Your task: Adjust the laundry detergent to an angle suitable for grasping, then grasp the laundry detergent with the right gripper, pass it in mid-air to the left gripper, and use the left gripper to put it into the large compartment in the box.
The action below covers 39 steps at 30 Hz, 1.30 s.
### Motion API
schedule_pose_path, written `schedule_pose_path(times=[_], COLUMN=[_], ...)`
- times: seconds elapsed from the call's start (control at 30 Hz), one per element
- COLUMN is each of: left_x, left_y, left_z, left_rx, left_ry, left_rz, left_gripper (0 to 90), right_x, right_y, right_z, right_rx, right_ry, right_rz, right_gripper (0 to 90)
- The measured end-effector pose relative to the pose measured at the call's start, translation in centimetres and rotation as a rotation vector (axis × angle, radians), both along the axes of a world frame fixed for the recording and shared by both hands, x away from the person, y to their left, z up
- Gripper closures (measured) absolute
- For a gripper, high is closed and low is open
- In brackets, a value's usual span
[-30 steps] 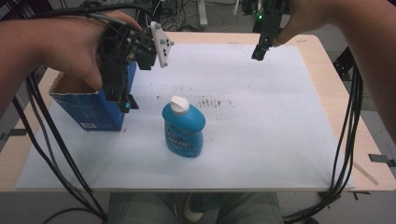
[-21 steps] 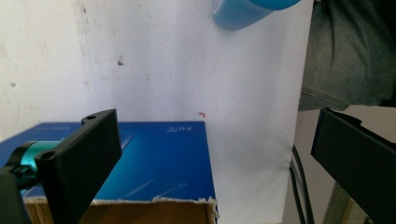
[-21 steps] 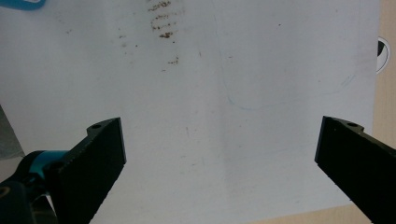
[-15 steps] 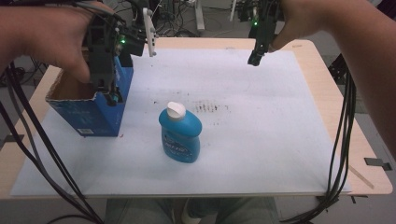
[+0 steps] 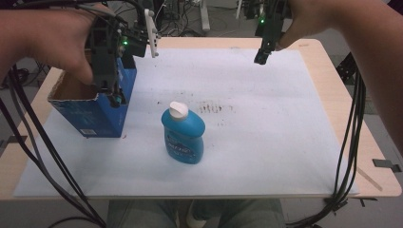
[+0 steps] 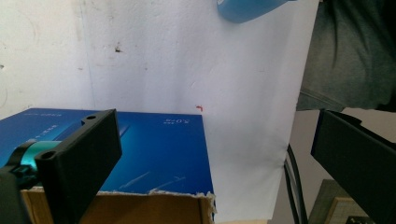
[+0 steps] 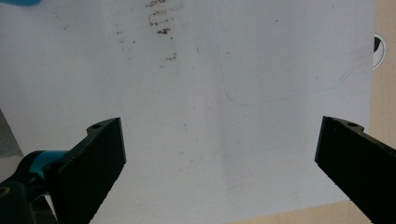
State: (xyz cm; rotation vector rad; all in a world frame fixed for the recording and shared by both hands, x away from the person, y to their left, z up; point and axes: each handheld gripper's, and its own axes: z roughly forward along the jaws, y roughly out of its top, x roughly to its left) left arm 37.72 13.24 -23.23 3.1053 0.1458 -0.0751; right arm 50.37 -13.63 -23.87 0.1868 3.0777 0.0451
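The left gripper [image 5: 113,92] hangs over the right end of the open blue box [image 5: 95,114], its jaws spread wide. In the left gripper view one jaw sits above the box's torn cardboard rim [image 6: 154,193] and the other stands off past the box's side, over the edge of the white sheet [image 6: 187,60]; nothing is between them. What the box holds cannot be made out: only brown cardboard shows at its mouth.

The right gripper [image 5: 263,54] hovers well apart from the box, above the far part of the white sheet, pointing down. Its jaws are also wide apart and empty, with bare sheet and a patch of brown specks [image 7: 161,18] under them.

The blue bottle [image 5: 183,135] with its white cap [image 5: 178,109] on stands upright on the sheet just to the right of the box, near the left gripper but not touching it, and far from the right gripper. The brown specks lie just beyond the bottle, away from the box.
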Motion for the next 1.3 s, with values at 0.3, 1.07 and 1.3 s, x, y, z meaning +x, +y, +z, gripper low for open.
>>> schedule_pose_path(times=[0.3, 1.07, 1.3], left_x=[-0.5, -0.7, -0.5], left_y=[-0.2, -1.5, -1.5], left_z=[0.2, 0.1, -0.1], left_rx=[-0.012, 0.001, -0.005], left_ry=[-0.014, -0.029, -0.03], left_rz=[-0.001, -0.009, -0.016], left_gripper=[1.7, 1.7, 1.7], right_x=[0.0, -0.9, -1.3], right_y=[-0.1, -0.5, -0.6], right_z=[0.1, 0.7, 0.8], right_rx=[0.008, 0.027, 0.032], right_ry=[0.001, -0.016, -0.02], right_rz=[-0.004, 0.0, -0.002], right_gripper=[0.9, 0.9, 0.9])
